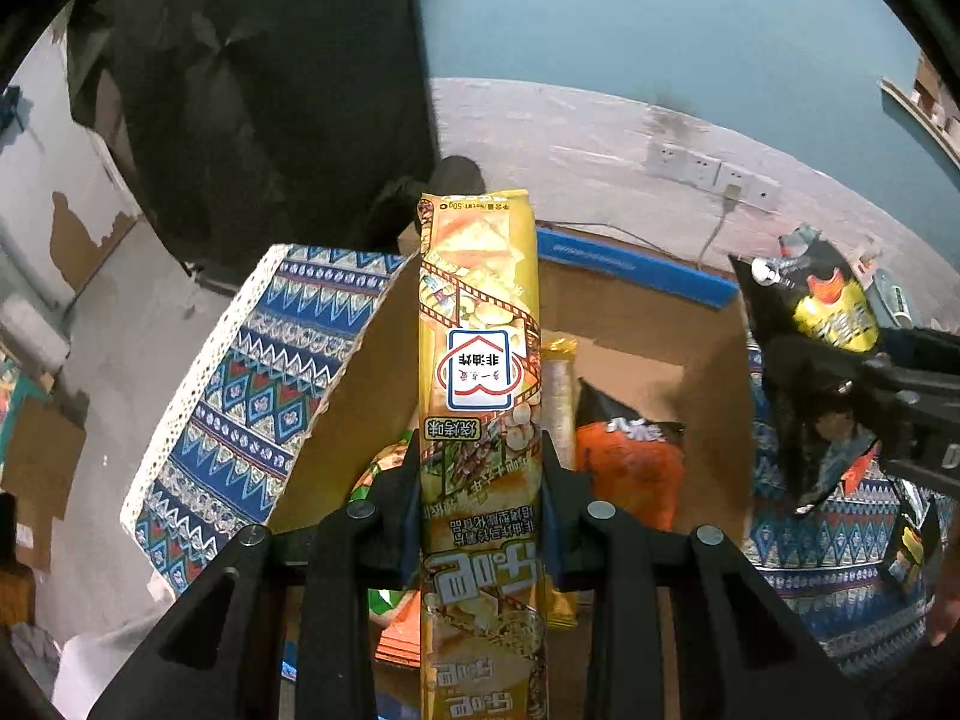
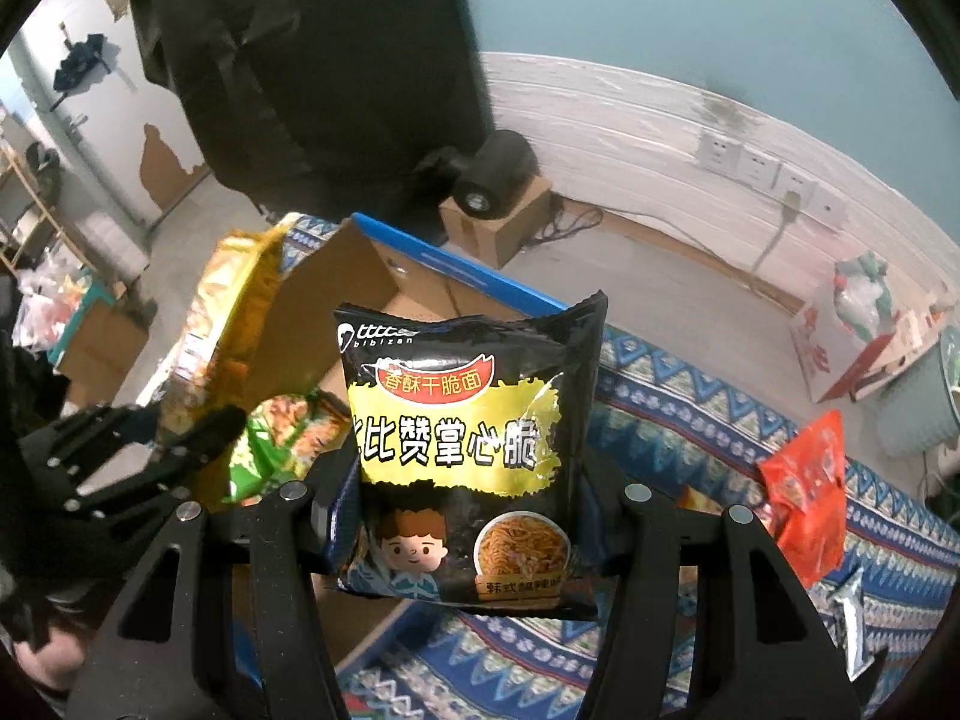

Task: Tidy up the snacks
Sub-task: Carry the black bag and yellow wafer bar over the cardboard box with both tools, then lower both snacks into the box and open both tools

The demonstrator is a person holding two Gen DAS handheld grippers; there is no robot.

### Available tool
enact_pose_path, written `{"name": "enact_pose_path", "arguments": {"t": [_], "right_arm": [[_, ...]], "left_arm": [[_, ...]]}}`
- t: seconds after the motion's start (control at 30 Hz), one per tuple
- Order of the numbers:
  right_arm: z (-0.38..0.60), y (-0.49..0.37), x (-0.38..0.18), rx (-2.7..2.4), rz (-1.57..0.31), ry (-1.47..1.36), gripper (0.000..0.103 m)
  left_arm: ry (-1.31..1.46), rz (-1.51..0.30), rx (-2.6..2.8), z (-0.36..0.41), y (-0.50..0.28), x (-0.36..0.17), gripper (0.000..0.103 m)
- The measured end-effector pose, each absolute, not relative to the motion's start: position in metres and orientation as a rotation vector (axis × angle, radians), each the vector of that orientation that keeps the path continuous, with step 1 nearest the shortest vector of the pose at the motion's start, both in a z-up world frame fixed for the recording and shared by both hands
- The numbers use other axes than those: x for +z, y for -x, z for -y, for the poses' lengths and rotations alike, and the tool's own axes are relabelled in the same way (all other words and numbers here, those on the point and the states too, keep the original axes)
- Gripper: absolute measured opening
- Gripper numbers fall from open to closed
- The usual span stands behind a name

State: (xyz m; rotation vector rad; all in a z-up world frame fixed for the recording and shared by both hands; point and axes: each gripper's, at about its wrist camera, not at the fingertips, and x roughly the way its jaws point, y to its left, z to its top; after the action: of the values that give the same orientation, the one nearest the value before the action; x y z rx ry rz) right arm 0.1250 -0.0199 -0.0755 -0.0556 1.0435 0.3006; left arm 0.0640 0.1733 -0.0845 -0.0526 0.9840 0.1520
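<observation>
My left gripper (image 1: 480, 468) is shut on a long yellow snack pack (image 1: 480, 324), held upright over an open cardboard box (image 1: 630, 324) on the patterned blue tablecloth (image 1: 252, 372). Inside the box lie an orange bag (image 1: 630, 468) and a thin gold-wrapped pack (image 1: 558, 396). My right gripper (image 2: 468, 510) is shut on a black and yellow crispy noodle bag (image 2: 468, 438), held above the box's near right side; it shows at the right of the left wrist view (image 1: 828, 312). The left gripper with its yellow pack (image 2: 234, 312) shows at the left of the right wrist view, near a green bag (image 2: 282, 438).
A red-orange snack bag (image 2: 807, 486) and a silver wrapper (image 2: 858, 618) lie on the cloth (image 2: 690, 408) to the right. A black speaker on a small carton (image 2: 498, 180) stands on the floor behind. Wall sockets (image 2: 774, 174) and a dark curtain (image 2: 336, 60) are beyond.
</observation>
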Motion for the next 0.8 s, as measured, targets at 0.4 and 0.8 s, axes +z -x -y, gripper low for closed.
{"name": "enact_pose_path", "arguments": {"t": [0.4, 0.8], "right_arm": [[-0.022, -0.139, -0.098, 0.346, -1.088, 0.080, 0.057], [-0.043, -0.152, -0.114, 0.377, -1.127, 0.092, 0.058]], "left_arm": [[0.148, -1.096, 0.167, -0.202, -0.072, -0.109, 0.043], [0.112, -1.076, 0.217, -0.215, -0.057, -0.095, 0.069]]}}
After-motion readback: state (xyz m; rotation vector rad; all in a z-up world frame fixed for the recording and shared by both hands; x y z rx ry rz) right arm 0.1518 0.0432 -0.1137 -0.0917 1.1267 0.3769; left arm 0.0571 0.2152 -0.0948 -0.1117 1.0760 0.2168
